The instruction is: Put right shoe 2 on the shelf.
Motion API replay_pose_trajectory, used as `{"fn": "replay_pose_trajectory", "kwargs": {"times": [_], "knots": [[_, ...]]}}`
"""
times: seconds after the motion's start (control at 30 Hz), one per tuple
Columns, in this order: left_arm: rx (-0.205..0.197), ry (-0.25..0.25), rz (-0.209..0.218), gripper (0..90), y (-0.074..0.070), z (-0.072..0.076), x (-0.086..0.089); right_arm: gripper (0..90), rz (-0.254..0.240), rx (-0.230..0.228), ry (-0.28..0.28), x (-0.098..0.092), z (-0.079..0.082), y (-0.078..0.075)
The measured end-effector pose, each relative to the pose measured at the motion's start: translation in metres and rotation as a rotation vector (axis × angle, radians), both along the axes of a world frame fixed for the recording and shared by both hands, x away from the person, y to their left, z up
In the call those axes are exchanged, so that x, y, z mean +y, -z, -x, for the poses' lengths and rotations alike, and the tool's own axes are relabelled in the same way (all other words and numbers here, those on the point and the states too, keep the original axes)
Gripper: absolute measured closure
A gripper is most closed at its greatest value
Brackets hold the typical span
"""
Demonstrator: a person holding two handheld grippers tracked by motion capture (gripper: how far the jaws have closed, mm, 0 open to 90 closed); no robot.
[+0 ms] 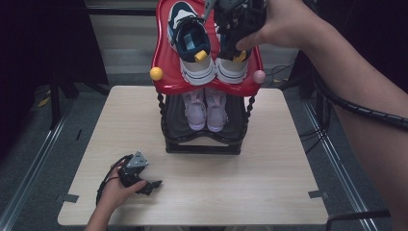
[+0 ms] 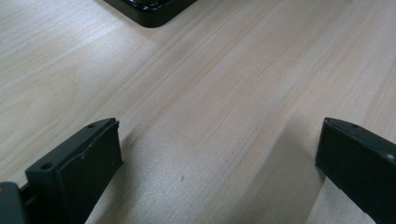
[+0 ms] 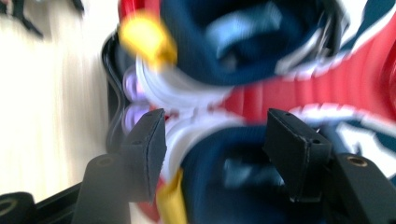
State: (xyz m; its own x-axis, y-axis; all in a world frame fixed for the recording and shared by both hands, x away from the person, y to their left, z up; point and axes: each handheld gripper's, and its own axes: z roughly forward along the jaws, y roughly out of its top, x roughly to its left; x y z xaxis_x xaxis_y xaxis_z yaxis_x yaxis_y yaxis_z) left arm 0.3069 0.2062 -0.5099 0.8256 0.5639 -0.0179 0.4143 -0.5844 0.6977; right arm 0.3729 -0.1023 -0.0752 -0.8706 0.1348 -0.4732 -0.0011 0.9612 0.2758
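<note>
Right gripper (image 1: 230, 48) is held above the right navy sneaker (image 1: 233, 65) on the red top shelf (image 1: 169, 85), at 12 o'clock on the table (image 1: 269, 163); jaws parted, nothing clamped. Left gripper (image 1: 153, 185) rests at 7 o'clock, jaws wide apart.

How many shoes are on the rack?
4. Two navy-and-white sneakers with yellow heel tabs sit on the red top shelf, one at left and one at right. Two pale pink shoes sit side by side on the black lower shelf. More may be hidden.
</note>
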Motion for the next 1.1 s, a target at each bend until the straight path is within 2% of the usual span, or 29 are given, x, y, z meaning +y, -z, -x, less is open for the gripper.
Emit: {"fn": "replay_pose_trajectory", "kwargs": {"times": [0.03,0.13,0.2,0.3,0.33,0.37,0.4,0.43,0.5,0.63,0.73,0.83,0.9,1.0,1.1], "knots": [[0.000,0.000,0.002,0.0,0.000,0.000,0.000,38.9,-0.016,0.000,-0.021,0.005,0.000,-0.001],[0.000,0.000,-0.001,0.0,0.000,0.000,0.000,38.9,0.003,-0.020,-0.056,0.018,0.000,0.001],[0.000,0.001,0.003,0.0,0.000,0.000,0.000,39.6,0.003,-0.013,-0.073,0.027,-0.001,0.006],[0.000,0.000,-0.001,0.0,0.000,0.000,0.000,43.4,0.015,0.001,-0.100,0.038,-0.003,0.014],[0.000,0.001,0.002,0.0,0.000,0.000,0.000,47.9,0.022,-0.001,-0.107,0.041,-0.005,0.017],[0.000,0.000,-0.001,0.0,0.000,0.000,0.000,51.4,0.028,0.004,-0.107,0.042,-0.006,0.019],[0.000,0.000,-0.001,0.0,0.000,0.000,0.000,59.0,0.037,0.018,-0.107,0.044,-0.007,0.020],[0.000,0.000,-0.001,0.0,0.000,0.000,0.000,59.3,0.046,0.037,-0.110,0.044,-0.007,0.021],[0.003,0.004,0.001,0.0,0.000,0.000,0.000,62.0,0.051,0.042,-0.117,0.044,-0.008,0.020],[0.003,0.003,0.001,0.0,0.000,0.000,0.000,67.9,0.047,0.014,-0.146,0.043,-0.007,0.019],[0.003,0.003,0.001,0.0,0.000,0.000,0.000,70.4,0.026,-0.002,-0.120,0.040,-0.009,0.017],[0.003,0.003,0.001,0.0,0.000,0.000,0.000,70.8,0.040,0.001,-0.141,0.038,-0.010,0.018],[0.003,0.003,0.001,0.0,0.000,0.000,0.000,70.2,0.068,0.001,-0.153,0.038,-0.010,0.022],[0.003,0.003,0.002,0.0,0.000,0.000,0.000,67.0,0.046,0.014,-0.125,0.037,-0.011,0.021],[0.003,0.003,0.001,0.0,0.000,0.000,0.000,48.9,-0.001,0.004,-0.065,0.033,-0.011,0.019]]}}
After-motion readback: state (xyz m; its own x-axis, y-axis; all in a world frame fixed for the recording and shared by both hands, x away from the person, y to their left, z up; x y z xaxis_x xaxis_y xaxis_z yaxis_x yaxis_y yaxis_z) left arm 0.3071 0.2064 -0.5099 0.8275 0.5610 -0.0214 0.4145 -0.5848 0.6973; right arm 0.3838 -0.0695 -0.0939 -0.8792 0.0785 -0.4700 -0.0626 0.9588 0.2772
